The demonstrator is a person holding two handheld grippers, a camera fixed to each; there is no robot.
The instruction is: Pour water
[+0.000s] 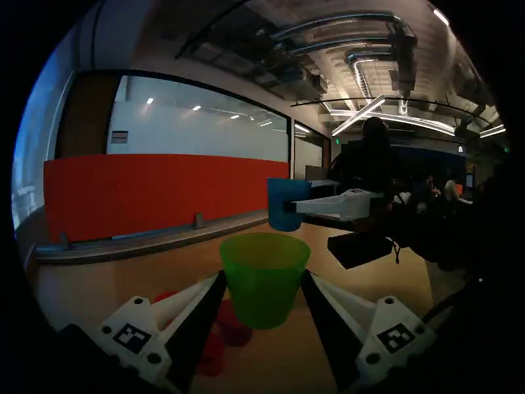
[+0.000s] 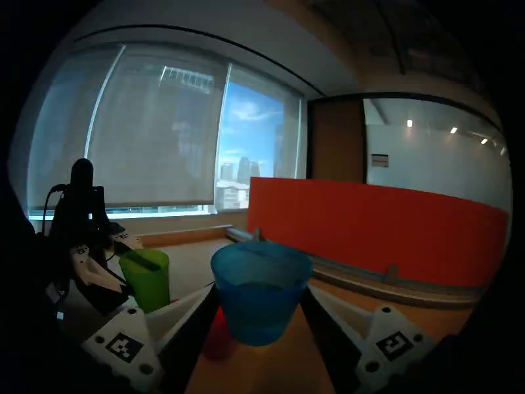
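Main worry here is a spill. Going left to right in the left gripper view: the red cups [image 1: 233, 325] sit low on the wooden table [image 1: 92, 282], just under the green cup [image 1: 264, 279], so anything that misses lands on them or the tabletop. The left gripper [image 1: 264, 284] has both fingers squeezed against the green cup's sides, holding it upright in the air. It's a tapered plastic cup though, so I'd guess it could slide down out of the pinch if the grip slackens.

Further right and a bit higher, the right gripper [image 1: 293, 205] holds the blue cup [image 1: 282, 203], apart from the green one and not over it yet. If it tips from there, the water goes past the rim. Tipping fast would probably slosh too.

The right gripper view tells the same story: green cup at left, blue cup in the middle, upright and clamped between both fingers.

As for looks, the green cup is translucent, with a wide open mouth and a narrower base, and I can't see any liquid in it. The blue one is the same shape, see-through blue, and looks darker in the lower part. I reckon that's the water, maybe around halfway up. Can't be totally sure with this lighting.
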